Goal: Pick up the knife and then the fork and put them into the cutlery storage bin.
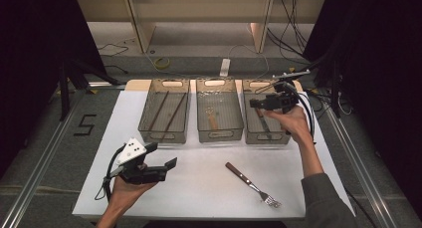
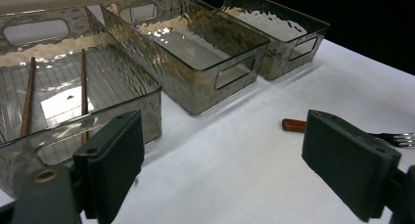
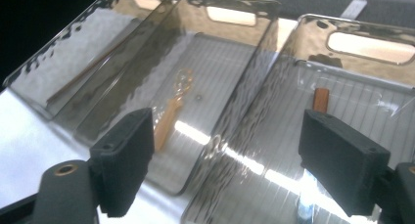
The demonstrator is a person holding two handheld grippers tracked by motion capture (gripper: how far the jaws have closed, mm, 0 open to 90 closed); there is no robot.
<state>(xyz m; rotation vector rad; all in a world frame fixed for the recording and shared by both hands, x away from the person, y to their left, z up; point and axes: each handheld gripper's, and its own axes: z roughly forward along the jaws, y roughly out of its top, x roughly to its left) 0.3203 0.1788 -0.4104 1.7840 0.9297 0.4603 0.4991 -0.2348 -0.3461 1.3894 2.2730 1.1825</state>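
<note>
fork (image 1: 253, 184) lies on white surface (image 1: 199, 188), in front of middle bin (image 1: 219, 134), untouched. left claw (image 1: 166, 164) wide open, empty, left of fork. right claw (image 1: 255, 103) wide open, empty, over right bin (image 1: 266, 138).

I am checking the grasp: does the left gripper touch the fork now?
Apart. The high view shows bare white table between the left gripper and the fork.
</note>
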